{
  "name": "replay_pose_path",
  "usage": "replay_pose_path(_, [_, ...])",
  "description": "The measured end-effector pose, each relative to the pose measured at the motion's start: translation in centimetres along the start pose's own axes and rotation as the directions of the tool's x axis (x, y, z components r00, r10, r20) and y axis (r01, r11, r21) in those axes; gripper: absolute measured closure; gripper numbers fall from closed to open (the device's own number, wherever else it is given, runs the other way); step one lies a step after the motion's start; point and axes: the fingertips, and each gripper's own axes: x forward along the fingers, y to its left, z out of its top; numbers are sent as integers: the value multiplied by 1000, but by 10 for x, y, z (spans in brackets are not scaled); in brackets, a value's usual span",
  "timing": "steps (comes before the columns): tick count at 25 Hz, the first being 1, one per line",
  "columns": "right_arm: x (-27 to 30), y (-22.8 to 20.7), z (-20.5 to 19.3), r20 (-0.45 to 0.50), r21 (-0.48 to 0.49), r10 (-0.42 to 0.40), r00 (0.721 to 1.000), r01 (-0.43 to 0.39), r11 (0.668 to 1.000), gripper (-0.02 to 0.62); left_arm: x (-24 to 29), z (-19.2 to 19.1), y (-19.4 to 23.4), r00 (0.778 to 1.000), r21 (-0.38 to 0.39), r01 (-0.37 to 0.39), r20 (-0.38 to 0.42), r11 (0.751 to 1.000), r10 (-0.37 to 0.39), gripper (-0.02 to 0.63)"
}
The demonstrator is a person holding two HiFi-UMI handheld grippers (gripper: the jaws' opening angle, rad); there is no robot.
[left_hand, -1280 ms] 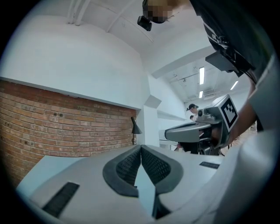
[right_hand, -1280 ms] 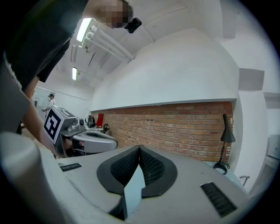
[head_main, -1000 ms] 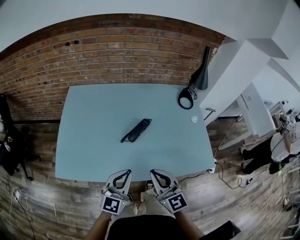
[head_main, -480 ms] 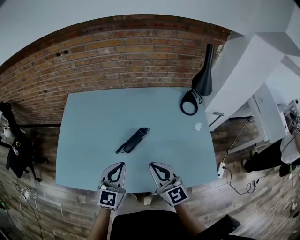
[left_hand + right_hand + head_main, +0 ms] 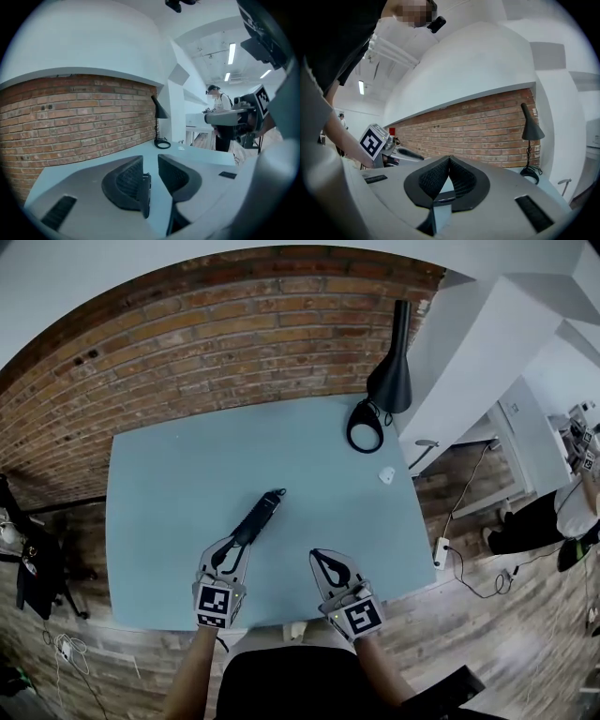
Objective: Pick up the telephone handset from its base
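Note:
A black telephone handset (image 5: 259, 517) lies slantwise on the light blue table (image 5: 169, 484); no base shows. My left gripper (image 5: 228, 555) is at the handset's near end, its jaws opening. In the left gripper view the handset's end (image 5: 146, 196) sits in the gap beside the left jaw, and the gripper (image 5: 150, 161) is not pressing on it. My right gripper (image 5: 328, 564) hovers over the table's near edge, right of the handset, and is shut. Seen from the right gripper view, the gripper's (image 5: 449, 160) tips meet with nothing between them.
A black desk lamp (image 5: 392, 376) with a ring base (image 5: 365, 438) stands at the table's far right corner. A small white object (image 5: 386, 475) lies near the right edge. A brick wall (image 5: 206, 343) backs the table. A power strip (image 5: 441, 552) and a person (image 5: 553, 526) are on the right floor.
Both grippers moved forward from the near edge out over the table. The left one came up to the handset's near end, and its jaws parted.

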Motion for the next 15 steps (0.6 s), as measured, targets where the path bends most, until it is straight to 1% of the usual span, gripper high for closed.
replay_pose_path(2, [1, -4, -2, -23, 15, -28, 999, 29, 999, 571, 17, -9, 5, 999, 26, 17, -44, 1000, -16, 446])
replay_pose_path(3, [1, -6, -3, -28, 26, -42, 999, 42, 999, 571, 25, -14, 7, 998, 32, 21, -64, 999, -19, 436])
replay_pose_path(4, [0, -9, -3, -29, 35, -56, 998, 57, 998, 571, 32, -17, 9, 997, 32, 18, -79, 999, -16, 417])
replay_pose_path(6, [-3, -14, -6, -32, 44, -86, 996, 88, 995, 571, 48, -24, 13, 995, 24, 5, -103, 1000, -3, 416])
replay_pose_path(8, [-7, -20, -9, -41, 50, -117, 992, 119, 992, 571, 62, -35, 17, 991, 12, -1, -137, 1000, 2, 367])
replay_pose_path(12, [-13, -31, -15, -61, 57, -169, 984, 172, 983, 571, 91, -58, 22, 977, 6, 3, -212, 1000, -1, 365])
replay_pose_path(14, [-16, -34, -17, -71, 56, -188, 980, 192, 980, 571, 105, -68, 25, 970, -5, 8, -244, 1000, -9, 336])
replay_pose_path(15, [-18, -35, -19, -76, 58, -197, 978, 201, 978, 571, 112, -73, 26, 966, -10, 12, -259, 1000, -14, 336])
